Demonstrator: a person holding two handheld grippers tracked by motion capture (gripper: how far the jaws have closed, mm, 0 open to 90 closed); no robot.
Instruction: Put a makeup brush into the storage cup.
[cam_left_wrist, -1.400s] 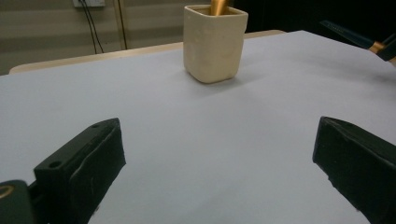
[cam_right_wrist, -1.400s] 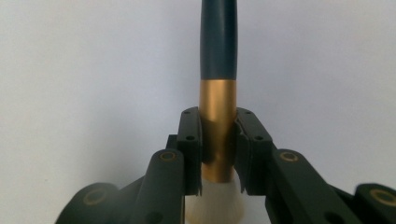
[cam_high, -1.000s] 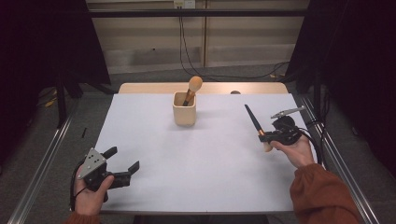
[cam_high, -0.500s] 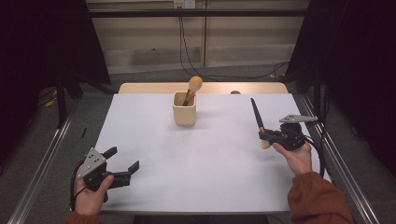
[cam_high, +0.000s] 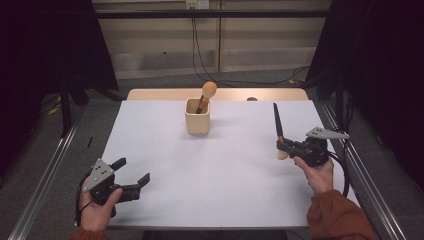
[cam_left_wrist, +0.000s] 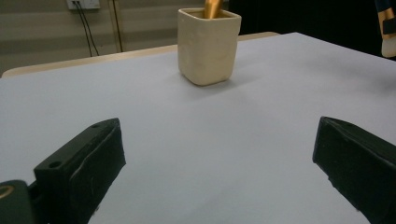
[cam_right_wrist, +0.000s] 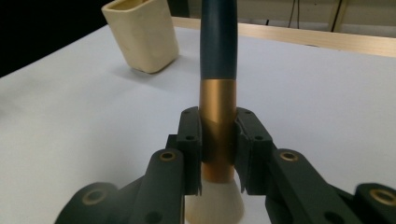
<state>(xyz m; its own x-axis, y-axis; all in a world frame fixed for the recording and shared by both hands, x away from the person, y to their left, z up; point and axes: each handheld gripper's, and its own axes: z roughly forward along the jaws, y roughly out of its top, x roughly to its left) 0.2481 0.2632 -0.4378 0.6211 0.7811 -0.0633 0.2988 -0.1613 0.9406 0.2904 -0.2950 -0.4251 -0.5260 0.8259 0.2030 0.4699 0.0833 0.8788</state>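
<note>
My desk (cam_high: 220, 165) is evenly lit from overhead, its surroundings dark. Shadows fall soft. Near tool parts blur slightly.

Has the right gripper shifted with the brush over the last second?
Yes. The right gripper, shut on the makeup brush, has moved nearer the person, away from the beige cup, and the brush handle now stands more upright.

This looks like a lab set up for recording, not a home. The bench (cam_high: 215, 165) wears a plain white sheet, black curtains (cam_high: 45, 50) hang past its left and right edges, cables (cam_high: 197, 45) drop from a wall socket (cam_high: 196, 4) beyond its far edge, and metal rails (cam_high: 42, 175) run along the floor.
</note>
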